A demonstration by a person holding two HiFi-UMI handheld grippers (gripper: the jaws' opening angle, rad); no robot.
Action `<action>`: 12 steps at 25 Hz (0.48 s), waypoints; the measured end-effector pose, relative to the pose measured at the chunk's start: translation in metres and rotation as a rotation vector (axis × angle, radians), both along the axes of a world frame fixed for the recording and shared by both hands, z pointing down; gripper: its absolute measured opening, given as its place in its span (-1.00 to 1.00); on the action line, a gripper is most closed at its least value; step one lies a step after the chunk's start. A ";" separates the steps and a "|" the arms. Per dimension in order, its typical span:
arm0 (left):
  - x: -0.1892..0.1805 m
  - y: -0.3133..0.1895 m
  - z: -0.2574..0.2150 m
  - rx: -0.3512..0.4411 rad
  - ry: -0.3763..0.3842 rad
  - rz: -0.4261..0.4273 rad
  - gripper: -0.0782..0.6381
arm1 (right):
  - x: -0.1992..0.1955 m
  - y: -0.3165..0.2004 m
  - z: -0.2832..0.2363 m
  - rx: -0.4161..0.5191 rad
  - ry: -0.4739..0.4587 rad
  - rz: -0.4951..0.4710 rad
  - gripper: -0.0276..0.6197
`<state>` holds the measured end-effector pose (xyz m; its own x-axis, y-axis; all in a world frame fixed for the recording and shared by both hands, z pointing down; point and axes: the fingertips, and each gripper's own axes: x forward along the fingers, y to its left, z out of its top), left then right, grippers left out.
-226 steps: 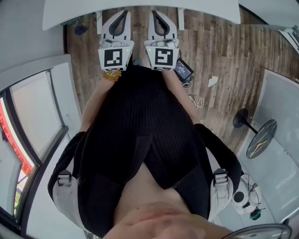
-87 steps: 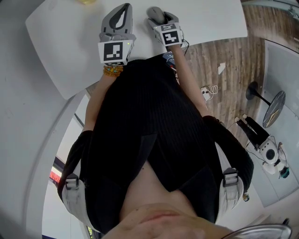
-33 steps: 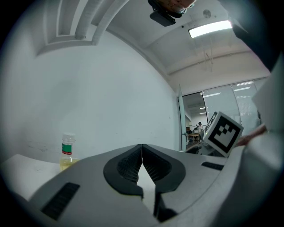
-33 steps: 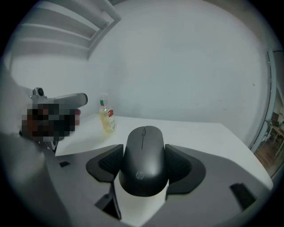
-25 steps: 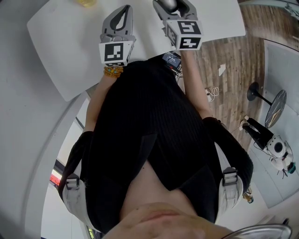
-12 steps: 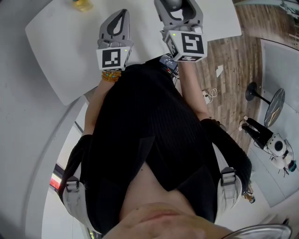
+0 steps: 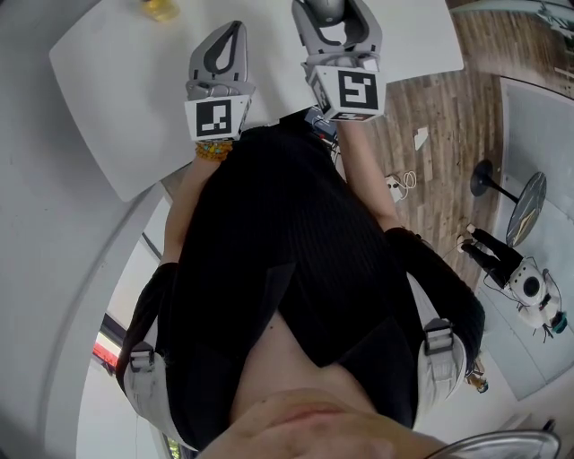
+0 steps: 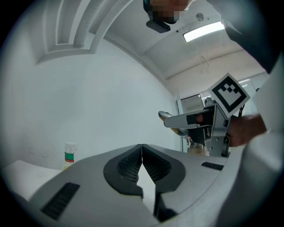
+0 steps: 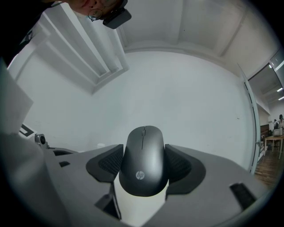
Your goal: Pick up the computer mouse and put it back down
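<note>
A dark grey computer mouse [image 9: 144, 160] is clamped between the ribbed pads of my right gripper [image 9: 144, 166], lifted off the white table [image 7: 117, 81]; wall and ceiling show behind it. In the head view the same mouse [image 7: 325, 9] sits at the top edge inside the right gripper [image 7: 328, 18]. My left gripper [image 7: 226, 40] hovers over the table to the left, its jaws touching with nothing between them. The left gripper view shows those shut pads [image 8: 141, 165] and the raised right gripper [image 8: 199, 122] off to the right.
A small bottle [image 8: 69, 153] with a green label stands on the table at the far left, seen as a yellowish bottle [image 7: 160, 9] in the head view. Beyond the table's right edge lie wooden floor [image 7: 430, 125], cables and a round-based stand [image 7: 507, 202].
The right gripper took hold of the mouse on the table and raised it; over the last second it stays lifted and shifts slightly. The left gripper has barely moved.
</note>
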<state>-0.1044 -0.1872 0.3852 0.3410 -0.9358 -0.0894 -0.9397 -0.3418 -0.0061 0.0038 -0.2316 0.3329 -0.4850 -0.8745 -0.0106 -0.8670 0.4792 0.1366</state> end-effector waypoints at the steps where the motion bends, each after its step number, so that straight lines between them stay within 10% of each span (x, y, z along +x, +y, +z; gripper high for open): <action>1: -0.001 0.001 0.000 0.000 0.001 -0.004 -0.74 | 0.000 0.001 0.000 0.003 0.001 -0.002 -0.01; 12: 0.003 0.007 0.005 0.006 -0.002 0.006 -0.74 | -0.004 0.008 0.003 -0.002 -0.007 -0.024 -0.01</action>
<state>-0.1009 -0.1805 0.3898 0.3471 -0.9331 -0.0940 -0.9375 -0.3478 -0.0098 0.0002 -0.2233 0.3356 -0.5060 -0.8625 -0.0119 -0.8560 0.5004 0.1298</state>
